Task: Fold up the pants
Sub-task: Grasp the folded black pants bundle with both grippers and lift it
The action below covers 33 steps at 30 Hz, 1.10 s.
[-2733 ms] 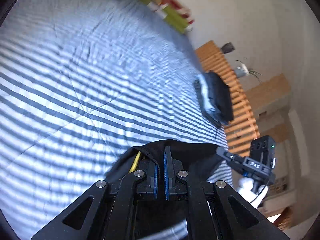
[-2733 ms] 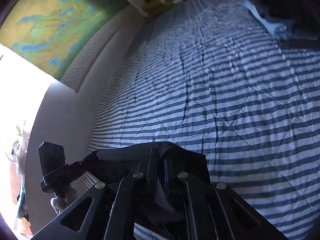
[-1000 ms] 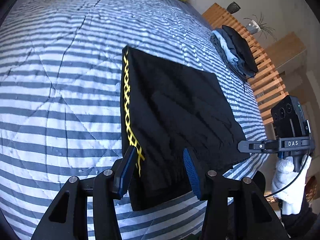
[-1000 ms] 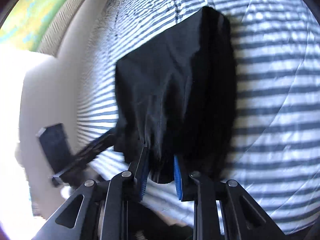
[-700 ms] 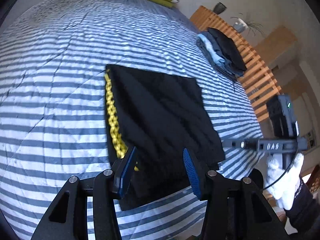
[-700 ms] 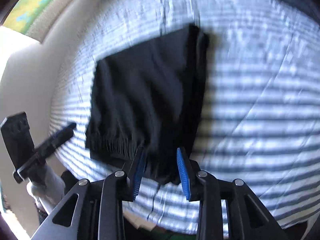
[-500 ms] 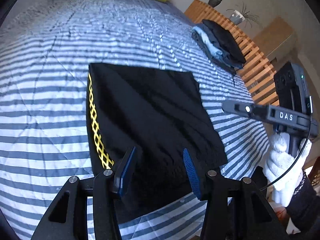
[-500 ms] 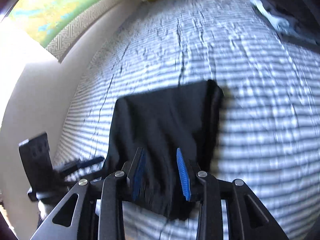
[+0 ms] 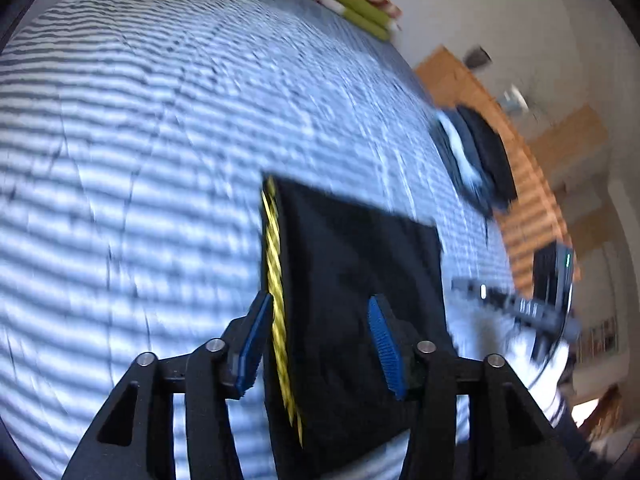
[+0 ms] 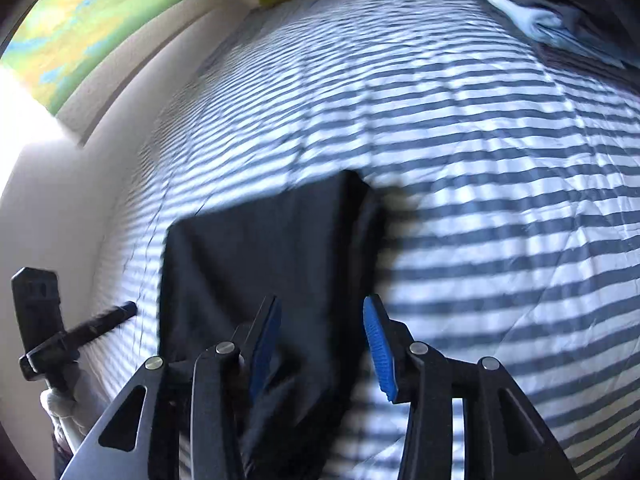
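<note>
1. Both grippers have let go since 2.7 s ago; left gripper [image 9: 320,344] and right gripper [image 10: 322,344] jaws now spread wide, empty.
2. Folded black pants [image 9: 352,264] lie lower centre on the striped bed [image 9: 140,140].

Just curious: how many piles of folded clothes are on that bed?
2: the black pants near the tools, and a stack at the bed's far right edge; others may be out of frame.

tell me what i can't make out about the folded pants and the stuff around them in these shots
- Near edge of the black pants: in both wrist views, hidden behind the open left hand-held gripper and right hand-held gripper.
- Layers in the fold: not visible, only the top surface shows.
- Stack of clothes: left view motion-blurred; right view cut off by the frame edge.
- Yellow trim: pattern smeared by blur.
</note>
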Motion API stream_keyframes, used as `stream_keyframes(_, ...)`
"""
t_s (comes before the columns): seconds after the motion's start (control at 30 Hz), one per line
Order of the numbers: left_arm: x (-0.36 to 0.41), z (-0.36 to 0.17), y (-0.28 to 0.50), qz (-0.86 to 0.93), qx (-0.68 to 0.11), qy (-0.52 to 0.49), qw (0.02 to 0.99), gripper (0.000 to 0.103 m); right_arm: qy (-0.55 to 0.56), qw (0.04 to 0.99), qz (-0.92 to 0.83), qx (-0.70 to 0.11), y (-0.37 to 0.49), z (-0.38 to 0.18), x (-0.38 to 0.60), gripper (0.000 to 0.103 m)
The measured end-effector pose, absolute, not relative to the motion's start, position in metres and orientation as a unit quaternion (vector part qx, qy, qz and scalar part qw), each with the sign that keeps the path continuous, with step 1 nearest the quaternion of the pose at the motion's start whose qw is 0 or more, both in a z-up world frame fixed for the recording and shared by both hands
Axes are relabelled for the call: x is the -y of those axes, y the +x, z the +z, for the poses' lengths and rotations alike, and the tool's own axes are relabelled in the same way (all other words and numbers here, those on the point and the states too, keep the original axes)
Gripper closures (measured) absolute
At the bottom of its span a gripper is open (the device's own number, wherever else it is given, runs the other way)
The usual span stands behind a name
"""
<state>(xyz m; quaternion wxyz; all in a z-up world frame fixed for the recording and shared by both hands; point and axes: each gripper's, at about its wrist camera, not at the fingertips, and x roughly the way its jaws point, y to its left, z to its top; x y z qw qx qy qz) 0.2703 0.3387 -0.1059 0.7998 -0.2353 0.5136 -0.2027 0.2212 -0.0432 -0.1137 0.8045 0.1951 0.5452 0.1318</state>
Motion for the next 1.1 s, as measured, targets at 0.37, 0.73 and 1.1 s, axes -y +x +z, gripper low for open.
stream_keyframes(0.37,-0.337,-0.146,0.337,-0.176,-0.55,-0.248,0.778,0.044,0.241,0.78,0.131,-0.563,0.263,-0.146,0.065,0.061)
stream_keyframes(0.73,-0.324,-0.159,0.348,-0.193,-0.541,-0.235,0.784,0.042,0.212,0.79,0.148,-0.557,0.258,-0.138,0.055,0.058)
stream_keyframes(1.1,-0.285,-0.154,0.343,-0.173,-0.531,-0.143,0.817,0.092,0.127,0.815,0.13,-0.55,0.252,-0.132,0.022,0.089)
